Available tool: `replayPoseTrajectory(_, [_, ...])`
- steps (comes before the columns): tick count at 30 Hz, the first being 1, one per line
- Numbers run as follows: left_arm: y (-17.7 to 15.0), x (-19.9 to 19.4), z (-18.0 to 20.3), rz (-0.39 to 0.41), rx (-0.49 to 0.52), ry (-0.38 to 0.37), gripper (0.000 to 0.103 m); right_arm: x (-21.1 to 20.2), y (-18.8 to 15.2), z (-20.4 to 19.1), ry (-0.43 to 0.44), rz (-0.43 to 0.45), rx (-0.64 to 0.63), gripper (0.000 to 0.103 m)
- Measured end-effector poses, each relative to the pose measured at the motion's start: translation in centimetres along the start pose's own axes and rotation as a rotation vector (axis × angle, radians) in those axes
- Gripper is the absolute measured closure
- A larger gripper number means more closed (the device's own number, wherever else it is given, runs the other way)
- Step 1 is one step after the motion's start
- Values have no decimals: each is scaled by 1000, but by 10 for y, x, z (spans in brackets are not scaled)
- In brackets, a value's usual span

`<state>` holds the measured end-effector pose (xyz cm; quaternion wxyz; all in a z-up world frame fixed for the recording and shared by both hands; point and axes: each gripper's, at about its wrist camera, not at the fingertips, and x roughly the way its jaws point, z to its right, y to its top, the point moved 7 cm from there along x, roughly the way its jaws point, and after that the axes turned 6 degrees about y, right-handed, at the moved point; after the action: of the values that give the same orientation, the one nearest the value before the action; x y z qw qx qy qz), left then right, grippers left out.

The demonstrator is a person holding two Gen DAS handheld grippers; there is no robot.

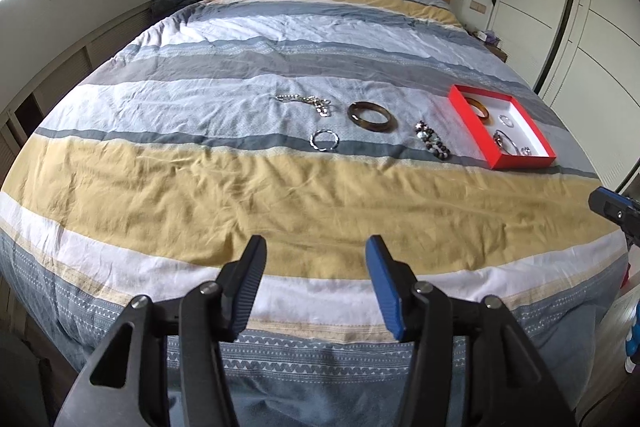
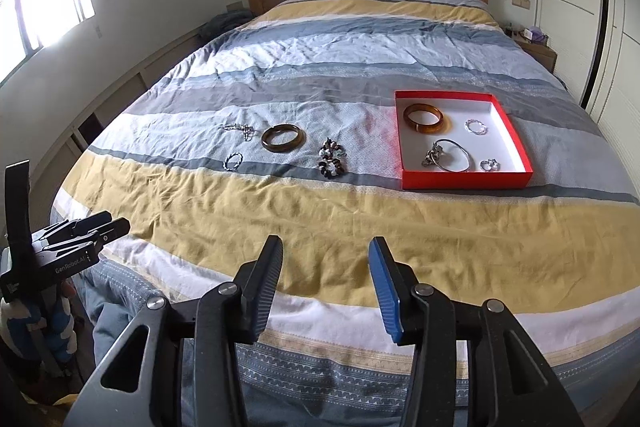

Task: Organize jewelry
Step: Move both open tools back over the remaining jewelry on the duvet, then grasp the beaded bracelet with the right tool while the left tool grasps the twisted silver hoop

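On the bed (image 2: 320, 227), four pieces are still loose along the grey band of the striped cover, about midway between the foot edge and the headboard. Farthest left lies a silver chain (image 2: 240, 129), with a small silver ring bracelet (image 2: 233, 161) just nearer the foot edge; next comes a dark brown bangle (image 2: 283, 138), then a beaded bracelet (image 2: 332, 163) of dark and pale beads. Toward the right edge of the bed sits the red box (image 2: 464, 183), and it already holds an amber bangle (image 2: 424, 117), a thin silver bangle with a charm (image 2: 450, 155) and two small silver pieces, so by this showing the sorting is roughly half done, with four items left to carry over. The left gripper (image 1: 316, 283) hangs over the foot edge with its jaws apart and nothing between them; the right gripper (image 2: 326, 281) is likewise spread and empty, well short of any jewelry.
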<state>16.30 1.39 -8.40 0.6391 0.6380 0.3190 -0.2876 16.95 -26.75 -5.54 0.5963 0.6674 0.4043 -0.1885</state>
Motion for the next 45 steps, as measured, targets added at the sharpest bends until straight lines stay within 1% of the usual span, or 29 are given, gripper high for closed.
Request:
replayPoseTrajectory(10, [8,-1,-23,20,-34,47,53,17,7,-23,19,-5,-1,57])
replayPoseTrajectory(12, [10,0,-26,24,-33,61,53,23,8,-26,22,-12,-8,56])
replayPoseTrajectory(13, [12,1,-27,25,-33,66,53,27,9,-27,23,-16,-10,52])
replayPoseTrajectory(14, [13,2,-28,24,-35,68,53,31,9,-28,22,-20,-14,51])
replayPoseTrajectory(17, [18,9,-29,15,-46,68,53,41,11,-28,26,-36,-18,51])
replayPoseTrajectory(20, [24,20,-28,2,-44,66,53,53,14,-27,28,-56,-23,51])
replayPoseTrajectory(22, [29,28,-27,-4,-36,72,49,62,17,-26,28,-68,-32,51])
replayPoseTrajectory(24, [35,37,-24,-7,-31,76,48,72,19,-25,31,-83,-40,51])
replayPoseTrajectory(31, [54,69,-16,-29,-17,73,47,105,33,-21,45,-116,-72,49])
replayPoseTrajectory(35, [62,90,-11,-42,-6,81,46,126,42,-18,58,-128,-82,45])
replayPoseTrajectory(45, [71,145,0,-95,11,81,45,178,62,-8,94,-148,-82,44])
